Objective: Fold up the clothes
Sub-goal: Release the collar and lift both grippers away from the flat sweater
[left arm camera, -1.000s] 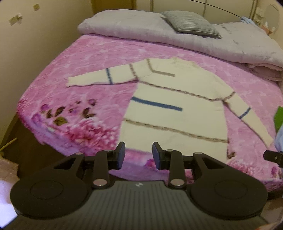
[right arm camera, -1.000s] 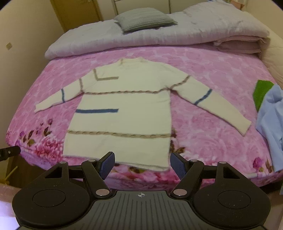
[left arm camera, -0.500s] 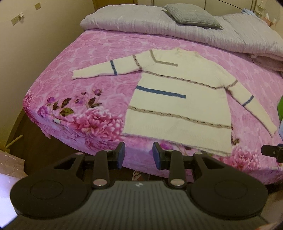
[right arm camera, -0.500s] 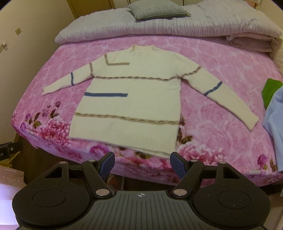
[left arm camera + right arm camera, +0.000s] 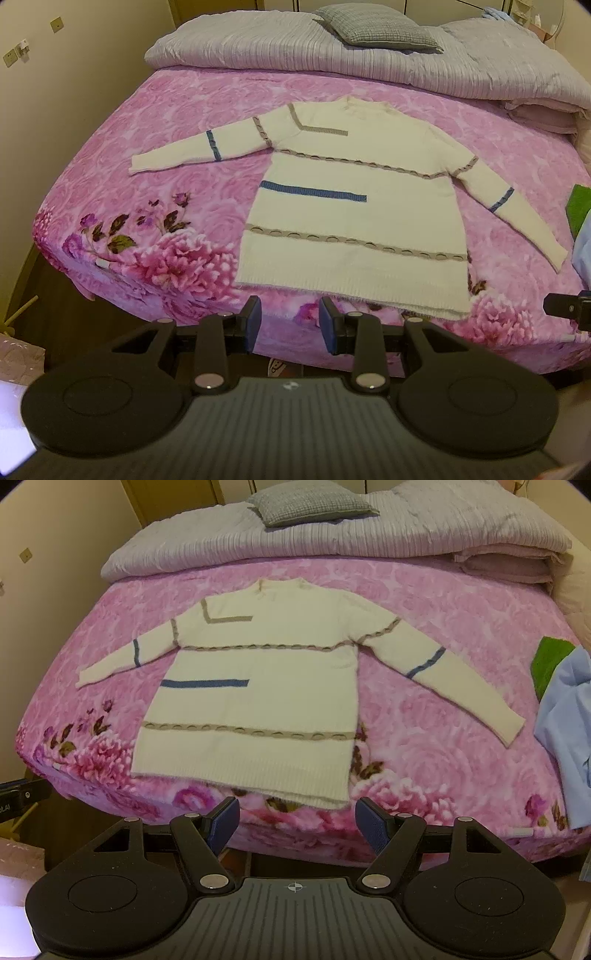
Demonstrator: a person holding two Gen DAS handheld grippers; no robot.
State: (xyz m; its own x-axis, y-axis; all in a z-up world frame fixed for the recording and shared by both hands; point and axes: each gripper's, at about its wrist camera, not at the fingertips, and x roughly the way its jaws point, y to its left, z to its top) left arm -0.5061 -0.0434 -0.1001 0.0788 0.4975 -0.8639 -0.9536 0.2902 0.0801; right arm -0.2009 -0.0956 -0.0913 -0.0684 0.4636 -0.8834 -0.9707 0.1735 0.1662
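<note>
A cream sweater (image 5: 354, 221) (image 5: 255, 701) with blue and tan stripes lies flat on the pink floral bedspread (image 5: 155, 206) (image 5: 424, 738), both sleeves spread out, its hem toward the near edge. My left gripper (image 5: 290, 323) hovers off the foot of the bed, just short of the hem, its jaws parted with nothing between them. Below the hem's right part my right gripper (image 5: 297, 825) stands open wider, also empty. Neither touches the sweater.
A grey quilt (image 5: 332, 55) and a grey pillow (image 5: 310, 502) lie at the head of the bed. A green cloth (image 5: 550, 661) and a light blue garment (image 5: 569, 720) rest at the right edge. A wall runs along the left.
Both views have pulled back from the bed: the sweater now shows whole and sits further from the fingers. The jaws of both grippers kept their gaps.
</note>
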